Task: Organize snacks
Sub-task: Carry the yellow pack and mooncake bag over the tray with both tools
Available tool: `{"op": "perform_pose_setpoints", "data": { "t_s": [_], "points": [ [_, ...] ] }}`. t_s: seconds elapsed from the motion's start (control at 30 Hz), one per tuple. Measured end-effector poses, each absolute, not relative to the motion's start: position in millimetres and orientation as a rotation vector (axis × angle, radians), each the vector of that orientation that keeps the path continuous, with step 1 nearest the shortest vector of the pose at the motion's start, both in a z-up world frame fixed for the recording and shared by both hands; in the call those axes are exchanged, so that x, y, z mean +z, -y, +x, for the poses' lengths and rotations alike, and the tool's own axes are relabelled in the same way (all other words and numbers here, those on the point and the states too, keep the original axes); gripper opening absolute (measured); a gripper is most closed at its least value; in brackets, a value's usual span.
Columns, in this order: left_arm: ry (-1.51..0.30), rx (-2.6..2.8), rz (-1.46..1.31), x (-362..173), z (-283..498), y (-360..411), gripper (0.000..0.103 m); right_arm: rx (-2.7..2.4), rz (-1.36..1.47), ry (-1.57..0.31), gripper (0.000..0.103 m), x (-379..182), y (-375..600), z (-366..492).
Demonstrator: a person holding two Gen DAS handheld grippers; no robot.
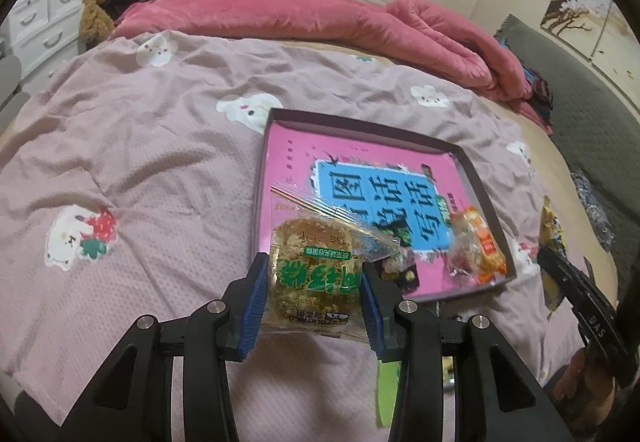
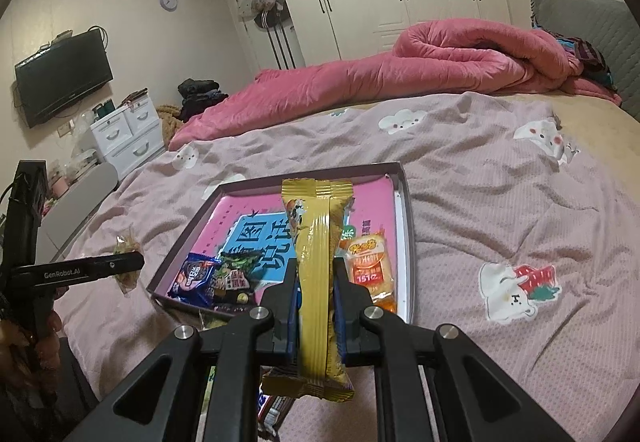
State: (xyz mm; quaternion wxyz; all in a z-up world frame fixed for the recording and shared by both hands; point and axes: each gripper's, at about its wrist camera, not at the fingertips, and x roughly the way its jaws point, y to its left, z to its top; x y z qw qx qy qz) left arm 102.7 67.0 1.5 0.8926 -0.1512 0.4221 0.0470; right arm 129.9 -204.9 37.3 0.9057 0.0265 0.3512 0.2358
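My left gripper (image 1: 314,276) is shut on a clear-wrapped round cake with green lettering (image 1: 312,270), held just before the near left corner of a shallow box with a pink and blue printed floor (image 1: 280,146). An orange snack pack (image 1: 478,246) lies in the box at the right. My right gripper (image 2: 316,274) is shut on a long gold snack packet (image 2: 318,266), held upright over the near edge of the same box (image 2: 406,210). In the right wrist view a blue packet (image 2: 196,276), a dark green packet (image 2: 236,274) and the orange pack (image 2: 368,262) lie inside the box.
The box sits on a bed with a pink cartoon-print sheet (image 1: 140,142). A rolled pink quilt (image 1: 320,18) lies along the far side. White drawers (image 2: 124,134) and a wall TV (image 2: 62,76) stand at the left. More packets lie under my right gripper (image 2: 276,410).
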Motion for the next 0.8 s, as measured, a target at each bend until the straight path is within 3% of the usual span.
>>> {"op": "perform_pose_setpoints", "data": {
  "t_s": [0.8],
  "points": [
    [-0.908, 0.143, -0.268, -28, 140, -66, 0.044, 0.505, 0.105, -0.718, 0.015, 25, 202, 163]
  ]
}}
